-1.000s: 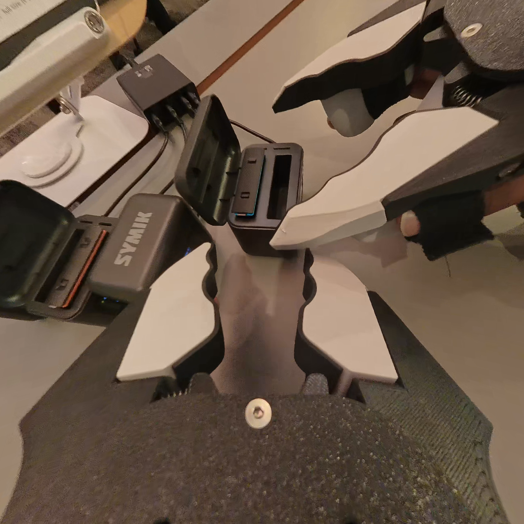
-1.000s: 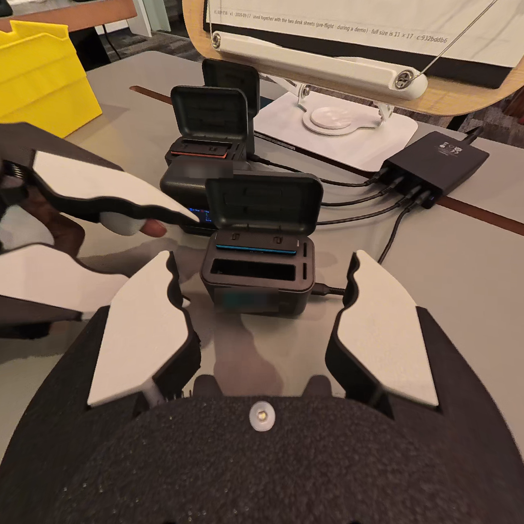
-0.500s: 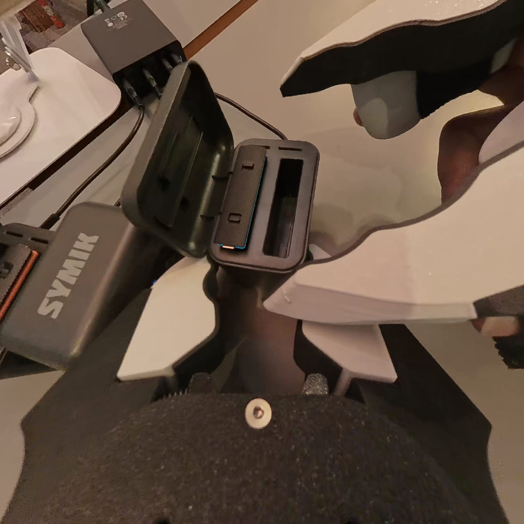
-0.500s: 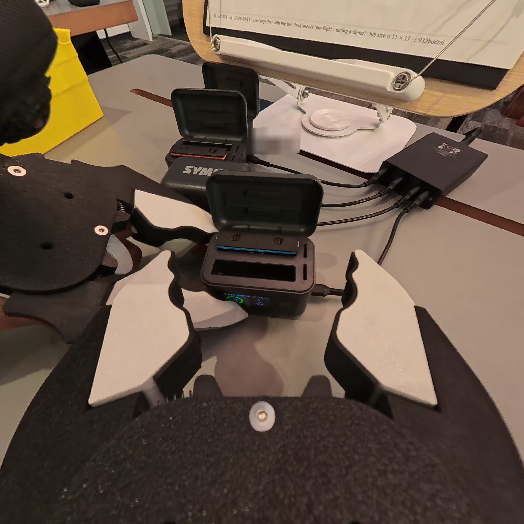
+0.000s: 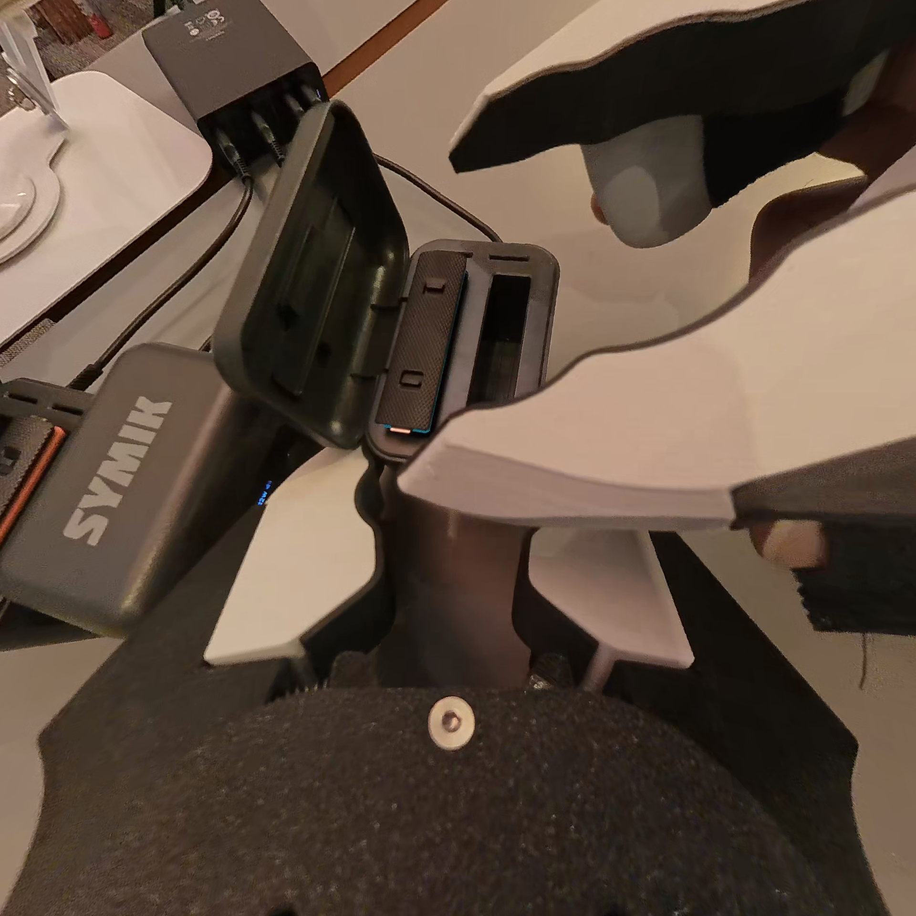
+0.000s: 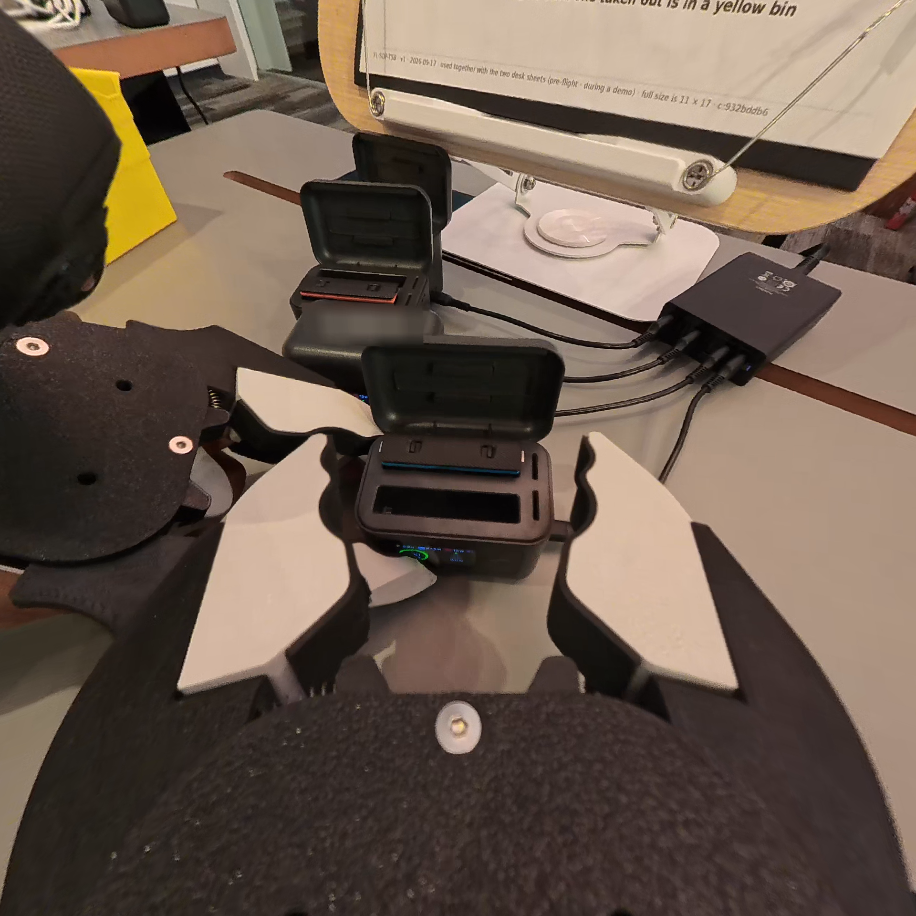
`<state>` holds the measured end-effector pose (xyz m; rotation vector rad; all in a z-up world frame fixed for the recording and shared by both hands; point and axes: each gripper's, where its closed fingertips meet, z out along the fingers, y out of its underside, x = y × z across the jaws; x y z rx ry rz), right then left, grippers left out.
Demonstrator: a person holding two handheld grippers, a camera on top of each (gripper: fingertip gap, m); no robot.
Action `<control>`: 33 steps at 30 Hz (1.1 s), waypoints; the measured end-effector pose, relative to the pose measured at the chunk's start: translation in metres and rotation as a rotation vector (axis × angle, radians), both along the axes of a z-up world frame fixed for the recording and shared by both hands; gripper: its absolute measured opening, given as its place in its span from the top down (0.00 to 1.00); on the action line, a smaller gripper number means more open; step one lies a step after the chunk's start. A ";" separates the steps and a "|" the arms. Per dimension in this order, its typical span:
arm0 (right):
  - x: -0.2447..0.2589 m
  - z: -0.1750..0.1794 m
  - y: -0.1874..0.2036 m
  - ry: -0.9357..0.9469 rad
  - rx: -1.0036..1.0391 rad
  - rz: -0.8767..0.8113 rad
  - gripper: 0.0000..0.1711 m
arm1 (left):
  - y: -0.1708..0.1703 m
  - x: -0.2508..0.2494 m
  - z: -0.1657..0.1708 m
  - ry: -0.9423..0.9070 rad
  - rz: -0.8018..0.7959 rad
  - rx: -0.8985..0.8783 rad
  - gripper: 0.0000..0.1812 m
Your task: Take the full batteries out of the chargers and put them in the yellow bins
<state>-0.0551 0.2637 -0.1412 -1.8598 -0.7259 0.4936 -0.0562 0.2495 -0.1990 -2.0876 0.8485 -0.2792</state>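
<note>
The right gripper (image 6: 461, 500) has its white-faced fingers (image 6: 644, 560) spread wide, one on each short side of the nearest charger (image 6: 453, 538) at the centre of the right wrist view, flanking it without visibly touching it. The left gripper (image 5: 448, 540) is spread too; in its own view the charger's near end sits in the gap between its fingers (image 5: 297, 560), though whether they press the case cannot be told, and one finger is half hidden under the right gripper crossing in from the right. In the charger's rear slot, next to the raised lid (image 6: 463, 384), stands a battery (image 6: 451, 458) with a textured black top and a thin blue edge, sitting slightly proud of the housing; the front slot (image 6: 446, 505) is empty. A small lit screen (image 6: 431, 554) glows on the charger's front face. The battery looks like a light, rigid slab, smooth on its flanks and probably snug in its slot, so the sensible hold would be a pinch across its thin faces on the raised top lip, pulled straight up while the case is steadied. Behind, upper centre, another open charger holds an orange-edged battery (image 6: 349, 293). The yellow bin (image 6: 131, 188) waits at upper left, well apart, on the grey table (image 6: 793, 495).
</note>
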 end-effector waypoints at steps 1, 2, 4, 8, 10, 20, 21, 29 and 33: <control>-0.001 0.000 0.001 -0.004 -0.004 0.002 0.48 | 0.000 0.000 0.000 0.001 0.001 0.000 0.68; -0.001 -0.001 0.002 -0.012 -0.009 0.006 0.49 | 0.000 0.000 0.000 0.002 0.002 0.001 0.68; -0.003 -0.004 0.002 -0.033 -0.033 0.017 0.52 | 0.000 0.000 0.000 0.002 0.004 0.001 0.68; -0.003 -0.013 0.002 -0.082 -0.107 0.015 0.59 | -0.001 0.000 0.000 0.003 0.007 0.001 0.68; -0.002 -0.015 0.003 -0.105 -0.101 0.012 0.61 | -0.001 0.000 0.000 0.004 0.010 0.000 0.68; -0.005 -0.014 0.000 -0.118 -0.088 0.019 0.66 | -0.001 0.000 0.000 -0.001 0.014 0.000 0.68; -0.005 -0.014 0.000 -0.115 -0.085 0.017 0.67 | -0.001 0.000 0.000 -0.001 0.013 0.000 0.68; -0.004 -0.012 0.000 -0.077 -0.050 0.003 0.67 | -0.001 0.000 0.000 0.015 -0.002 0.007 0.68; -0.004 -0.012 0.000 -0.056 -0.049 -0.001 0.67 | -0.001 0.000 0.000 0.012 -0.008 0.004 0.68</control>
